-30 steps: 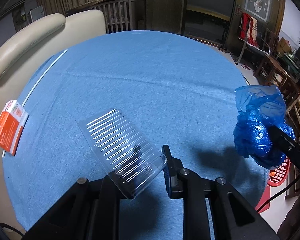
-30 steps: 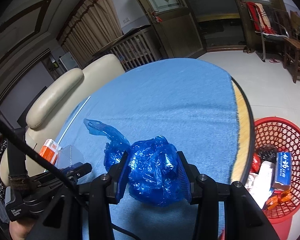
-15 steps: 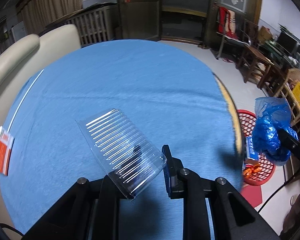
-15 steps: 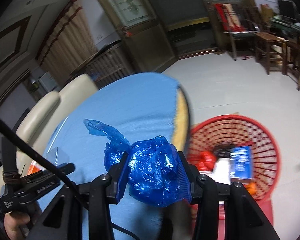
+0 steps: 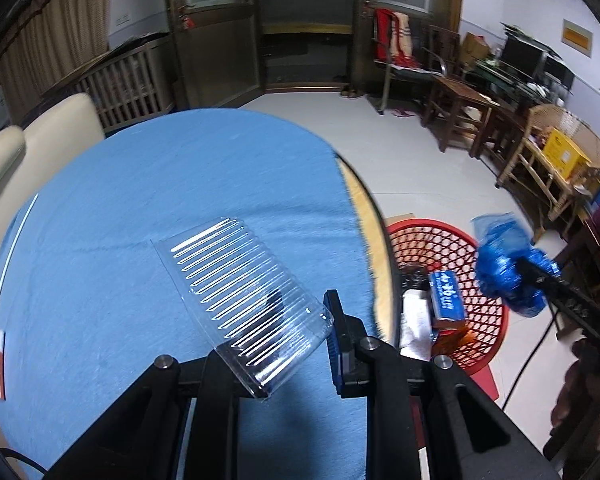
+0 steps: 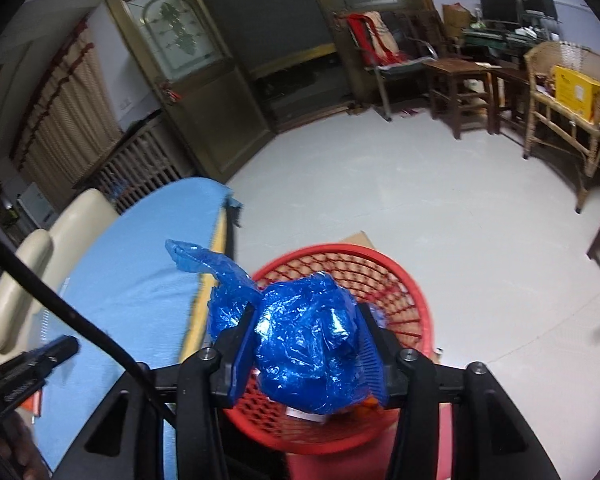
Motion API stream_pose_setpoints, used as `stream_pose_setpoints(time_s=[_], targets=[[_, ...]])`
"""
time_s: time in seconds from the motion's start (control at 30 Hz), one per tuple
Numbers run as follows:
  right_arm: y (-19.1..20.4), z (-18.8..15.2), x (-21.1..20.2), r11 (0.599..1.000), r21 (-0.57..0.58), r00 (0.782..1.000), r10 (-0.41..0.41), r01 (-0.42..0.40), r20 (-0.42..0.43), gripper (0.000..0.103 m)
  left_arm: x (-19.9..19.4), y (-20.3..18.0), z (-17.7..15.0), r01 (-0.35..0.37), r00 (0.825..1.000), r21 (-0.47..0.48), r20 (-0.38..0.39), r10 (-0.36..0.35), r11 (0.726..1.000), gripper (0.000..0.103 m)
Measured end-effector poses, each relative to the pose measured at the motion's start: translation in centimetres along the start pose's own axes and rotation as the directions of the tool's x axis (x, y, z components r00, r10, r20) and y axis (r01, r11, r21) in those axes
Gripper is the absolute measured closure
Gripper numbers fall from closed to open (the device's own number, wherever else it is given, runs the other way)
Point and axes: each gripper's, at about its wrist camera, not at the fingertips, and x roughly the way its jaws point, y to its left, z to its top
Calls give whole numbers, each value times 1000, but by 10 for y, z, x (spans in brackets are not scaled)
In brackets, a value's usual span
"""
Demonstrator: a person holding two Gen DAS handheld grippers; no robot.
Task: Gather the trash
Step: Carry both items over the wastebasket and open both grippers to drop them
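Bag (image 6: 308, 344) now over basket (image 6: 416, 292), off the table (image 5: 140, 200) | your right gripper (image 6: 306, 350) loosening around it | left gripper (image 5: 284, 344) still clamps tray (image 5: 240, 296)

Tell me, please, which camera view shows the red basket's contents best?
The left wrist view: it looks into the red basket from the side, showing a blue box and white wrappers. In the right wrist view, the blue plastic bag between the opening right tongs hides nearly everything inside.
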Motion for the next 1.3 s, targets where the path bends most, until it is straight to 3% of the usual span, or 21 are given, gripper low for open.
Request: stream_pose_setpoints(time_s=[0.07,0.13,0.6,0.97,1.03,1.1,1.3], targets=[[-10,-2,9,999,14,999,-29,29,-39,37,2,-9,5,10,1000,13,-1,-10,1000,81],[-16,-4,14,999,24,997,-38,40,-68,31,4,-18,8,24,1000,27,-7,-24,999,81],[-37,10,-9,992,123,1000,-24,24,3,30,26,-67,21,134,990,120,-60,-128,984,81],[-55,12,-16,986,167,1000,-31,30,3,30,56,-120,30,282,955,180,-152,-256,942,80],[-56,12,-17,985,169,999,-32,31,4,30,64,-125,32,318,940,174,-186,-286,932,73],[-55,13,-18,985,168,1000,-30,29,4,30,75,-130,33,337,929,174,-220,-297,925,25],[-53,14,-26,986,162,999,-31,27,24,30,61,-117,35,328,940,165,-157,-304,930,22]])
